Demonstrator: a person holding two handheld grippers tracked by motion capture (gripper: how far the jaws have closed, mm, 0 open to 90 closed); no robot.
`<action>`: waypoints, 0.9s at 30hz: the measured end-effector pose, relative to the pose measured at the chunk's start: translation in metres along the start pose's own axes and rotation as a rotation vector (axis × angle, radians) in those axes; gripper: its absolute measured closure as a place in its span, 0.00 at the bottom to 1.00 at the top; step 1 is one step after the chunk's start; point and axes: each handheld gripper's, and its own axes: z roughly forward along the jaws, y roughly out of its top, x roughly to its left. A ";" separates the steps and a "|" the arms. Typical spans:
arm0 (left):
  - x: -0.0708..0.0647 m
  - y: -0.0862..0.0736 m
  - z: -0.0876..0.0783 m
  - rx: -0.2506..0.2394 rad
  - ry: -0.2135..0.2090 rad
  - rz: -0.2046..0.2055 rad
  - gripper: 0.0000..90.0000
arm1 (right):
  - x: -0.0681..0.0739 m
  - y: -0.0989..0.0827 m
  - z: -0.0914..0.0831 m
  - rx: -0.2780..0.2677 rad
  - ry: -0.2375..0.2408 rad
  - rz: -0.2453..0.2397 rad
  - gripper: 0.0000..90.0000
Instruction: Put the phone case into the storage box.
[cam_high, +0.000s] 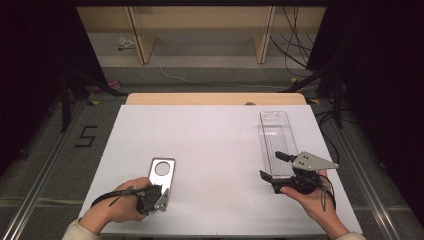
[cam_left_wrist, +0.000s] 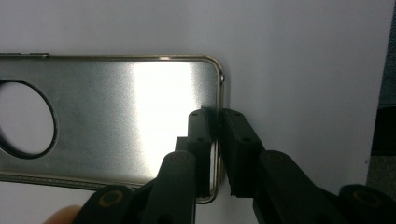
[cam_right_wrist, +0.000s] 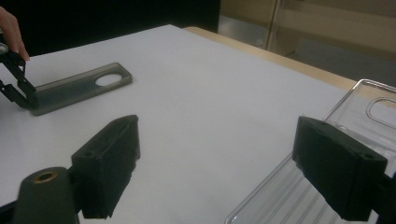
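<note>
A silver metal phone case (cam_high: 163, 171) with a round hole lies flat at the near left of the white board (cam_high: 210, 145). My left gripper (cam_high: 159, 192) is shut on the near end of it. In the left gripper view the pads (cam_left_wrist: 201, 135) pinch the silver case's (cam_left_wrist: 130, 116) rim by its corner. A clear plastic phone case (cam_high: 276, 136) lies at the right. My right gripper (cam_high: 272, 166) stands open at its near end. In the right gripper view one jaw hangs over the clear case (cam_right_wrist: 289, 196) and the other over the board, touching nothing. That view also has the silver case (cam_right_wrist: 79, 86) far off.
The white board rests on a wooden table whose far edge (cam_high: 215, 98) shows beyond it. Dark curtains flank both sides. Cables (cam_high: 295, 45) and shelf legs stand on the floor behind, and a "5" (cam_high: 86, 136) is marked on the floor at the left.
</note>
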 end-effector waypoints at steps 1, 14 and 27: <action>0.000 0.000 0.000 0.001 0.000 0.001 0.91 | 0.000 0.000 0.000 -0.001 0.000 0.000 0.18; -0.002 0.001 -0.001 0.008 0.000 0.008 0.95 | 0.000 0.000 0.000 0.001 0.001 0.001 0.18; -0.004 0.002 -0.001 0.009 0.012 0.006 0.96 | 0.000 0.000 0.000 0.002 0.000 0.000 0.18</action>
